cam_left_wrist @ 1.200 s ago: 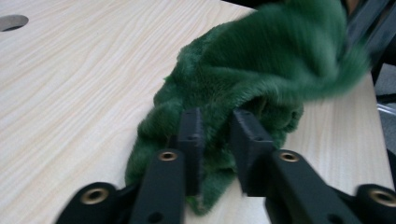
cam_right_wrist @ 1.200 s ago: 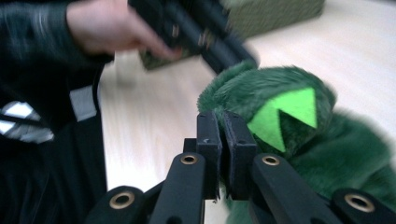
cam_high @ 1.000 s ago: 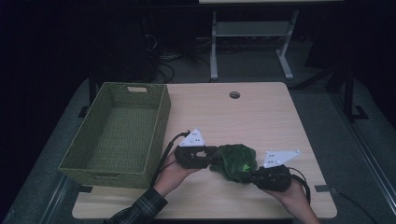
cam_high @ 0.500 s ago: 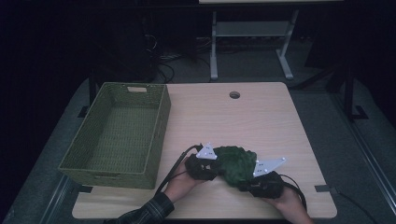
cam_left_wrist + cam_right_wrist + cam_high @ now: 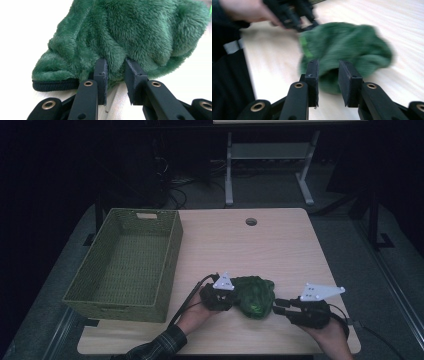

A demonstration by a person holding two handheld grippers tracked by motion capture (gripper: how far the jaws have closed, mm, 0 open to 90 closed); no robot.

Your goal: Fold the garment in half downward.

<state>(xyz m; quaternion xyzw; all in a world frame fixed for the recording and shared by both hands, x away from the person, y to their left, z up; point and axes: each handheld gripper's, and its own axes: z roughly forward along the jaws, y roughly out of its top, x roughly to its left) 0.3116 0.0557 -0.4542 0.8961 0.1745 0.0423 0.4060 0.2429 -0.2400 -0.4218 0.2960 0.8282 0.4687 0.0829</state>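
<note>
High view: a pale wooden table (image 5: pixel 280 245) on dark carpet holds a crumpled green fleece cloth (image 5: pixel 254 295) near its front edge, right of the olive woven basket (image 5: pixel 125 262). Left gripper (image 5: pixel 115 71) and right gripper (image 5: pixel 328 73) flank the cloth, jaws part-open, fleece between tips; grip unclear.

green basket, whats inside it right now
Nothing shows inside the green basket in the high view: its woven floor lies bare. The near wall hides a strip of floor just behind it. The green plush cloth lies outside, on the table.
</note>
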